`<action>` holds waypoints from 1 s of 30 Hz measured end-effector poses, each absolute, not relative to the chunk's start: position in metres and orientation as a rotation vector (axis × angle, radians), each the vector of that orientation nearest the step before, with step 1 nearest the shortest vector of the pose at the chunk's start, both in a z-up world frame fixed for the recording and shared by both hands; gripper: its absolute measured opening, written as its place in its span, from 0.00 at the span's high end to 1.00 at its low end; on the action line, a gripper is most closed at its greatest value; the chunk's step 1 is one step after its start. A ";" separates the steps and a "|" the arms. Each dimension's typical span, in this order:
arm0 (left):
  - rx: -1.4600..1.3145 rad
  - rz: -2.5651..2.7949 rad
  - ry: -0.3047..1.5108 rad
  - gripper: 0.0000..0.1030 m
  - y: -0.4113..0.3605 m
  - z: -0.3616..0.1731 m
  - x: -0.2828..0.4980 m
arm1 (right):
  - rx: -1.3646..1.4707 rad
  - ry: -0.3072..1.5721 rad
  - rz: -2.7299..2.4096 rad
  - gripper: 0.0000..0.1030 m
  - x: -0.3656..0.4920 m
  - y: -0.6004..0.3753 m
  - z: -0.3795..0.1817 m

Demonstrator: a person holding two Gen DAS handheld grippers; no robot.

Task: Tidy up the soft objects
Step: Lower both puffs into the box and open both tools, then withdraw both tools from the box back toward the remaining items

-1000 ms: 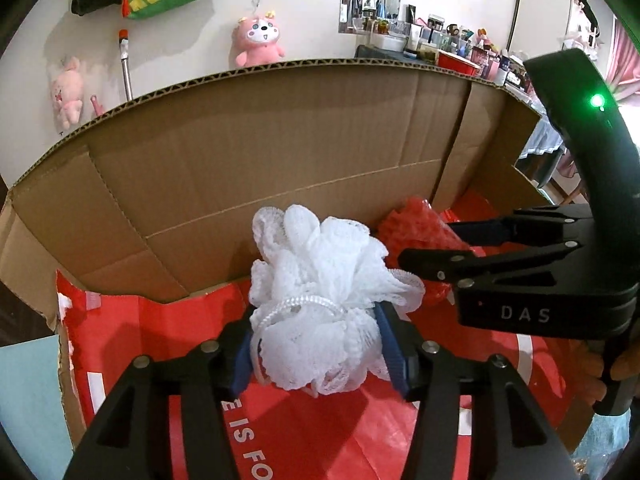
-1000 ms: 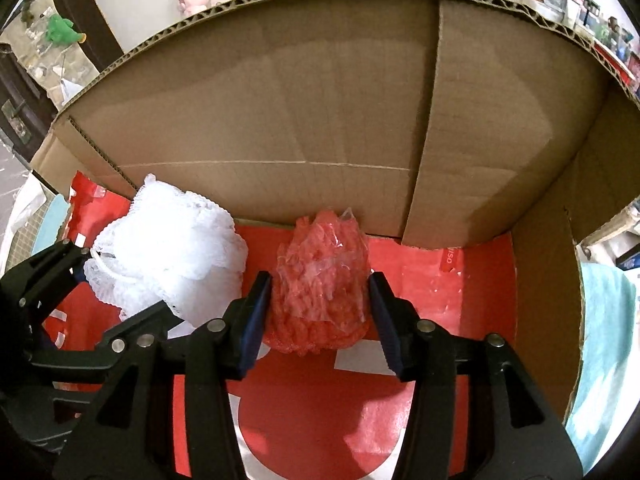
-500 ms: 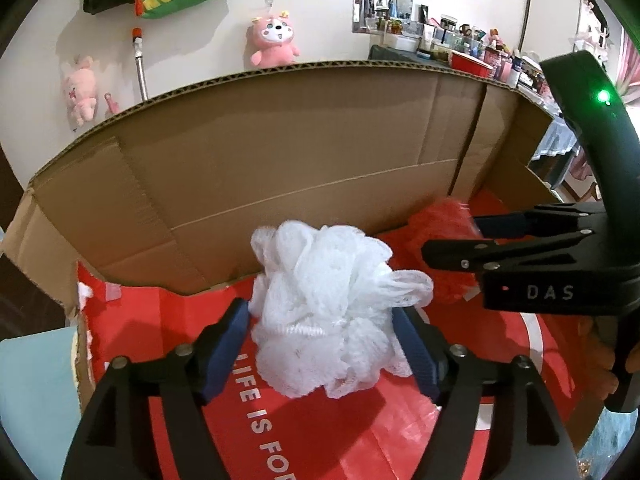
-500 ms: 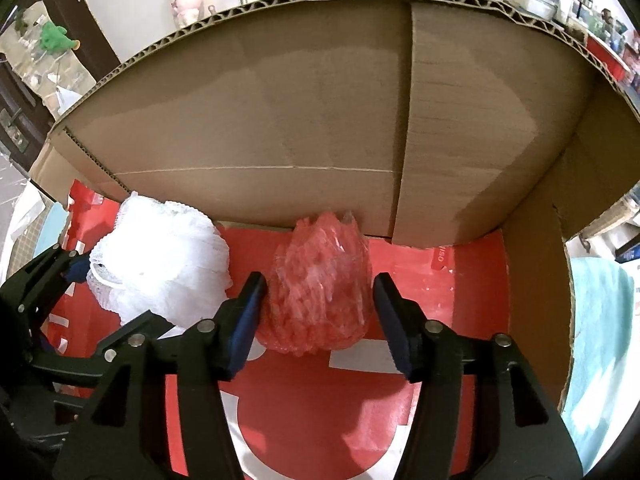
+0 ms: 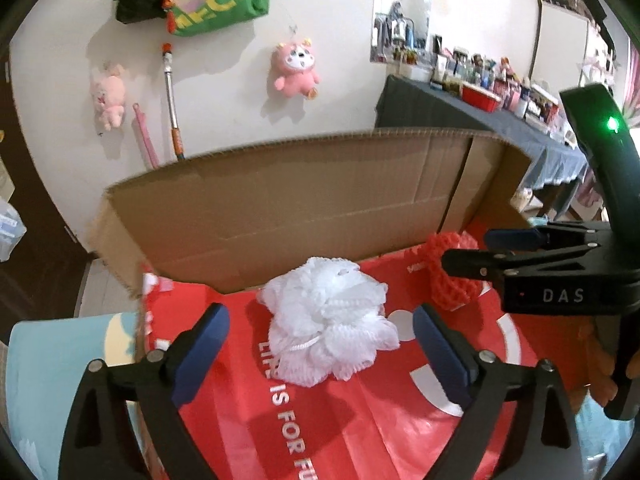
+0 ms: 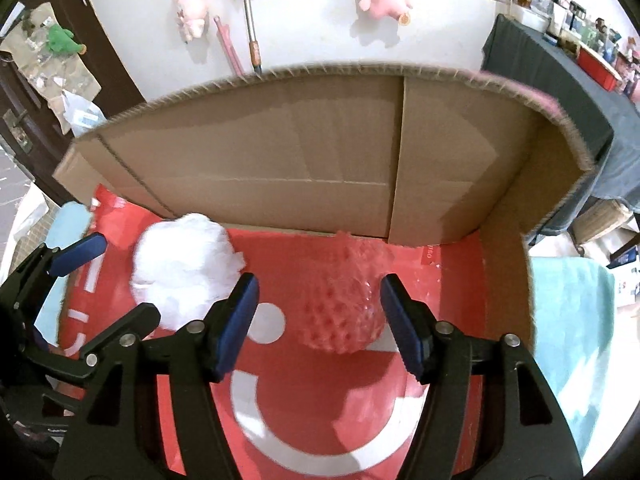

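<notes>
A white mesh bath puff [image 5: 326,326] lies on the red liner of the cardboard box [image 5: 280,208]; the right wrist view shows the puff [image 6: 184,262] at the left. My left gripper [image 5: 320,332] hangs over it with jaws opening wide, pads clear of the puff on both sides. A red foam net ball [image 6: 344,304] rests on the liner to the right, also visible as the red ball [image 5: 452,276] in the left wrist view. My right gripper [image 6: 318,312] straddles it with jaws opening, and neither pad presses on it. The left gripper's fingers [image 6: 76,254] show at the left edge.
The box's tall cardboard back wall [image 6: 320,160] and right side wall [image 6: 508,260] close in the area. A light blue cloth [image 6: 572,340] lies outside the box on the right. Pink plush toys [image 5: 294,68] hang on the white wall behind, and a cluttered dark table [image 5: 500,116] stands at right.
Both grippers have let go: the left opened off the white puff and the right off the red ball. Both rose and drew back, leaving the two objects on the red liner.
</notes>
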State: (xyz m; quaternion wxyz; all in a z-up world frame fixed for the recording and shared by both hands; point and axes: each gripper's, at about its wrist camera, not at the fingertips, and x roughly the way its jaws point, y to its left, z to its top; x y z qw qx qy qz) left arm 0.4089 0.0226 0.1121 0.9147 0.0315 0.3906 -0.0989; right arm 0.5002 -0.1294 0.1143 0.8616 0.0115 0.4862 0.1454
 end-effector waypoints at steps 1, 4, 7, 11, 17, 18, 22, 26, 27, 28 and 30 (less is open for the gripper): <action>0.057 -0.201 0.792 0.04 0.024 0.117 0.404 | 0.022 1.013 0.304 0.32 0.495 -0.129 0.114; 0.049 -0.187 0.741 0.01 0.026 0.137 0.385 | 0.010 0.977 0.297 0.31 0.480 -0.129 0.131; 0.043 -0.181 0.685 0.00 0.028 0.159 0.363 | 0.003 0.930 0.299 0.31 0.457 -0.130 0.154; 0.029 -0.188 0.600 0.00 0.028 0.188 0.326 | -0.001 0.846 0.302 0.25 0.417 -0.136 0.187; 0.023 -0.189 0.490 0.00 0.025 0.224 0.263 | 0.007 0.725 0.328 0.20 0.352 -0.142 0.227; 0.020 -0.194 0.477 0.00 0.025 0.228 0.254 | 0.001 0.708 0.330 0.20 0.341 -0.142 0.231; 0.019 -0.215 0.408 0.00 0.023 0.242 0.208 | -0.014 0.627 0.346 0.16 0.292 -0.144 0.247; 0.025 -0.218 0.340 0.00 0.021 0.247 0.162 | -0.030 0.523 0.370 0.12 0.232 -0.148 0.258; 0.019 -0.216 0.324 0.00 0.021 0.247 0.150 | -0.037 0.504 0.369 0.12 0.219 -0.148 0.259; 0.012 -0.216 0.313 0.00 0.022 0.246 0.139 | -0.042 0.492 0.367 0.12 0.211 -0.148 0.259; 0.000 -0.215 0.290 0.00 0.023 0.243 0.119 | -0.066 0.446 0.355 0.11 0.183 -0.148 0.259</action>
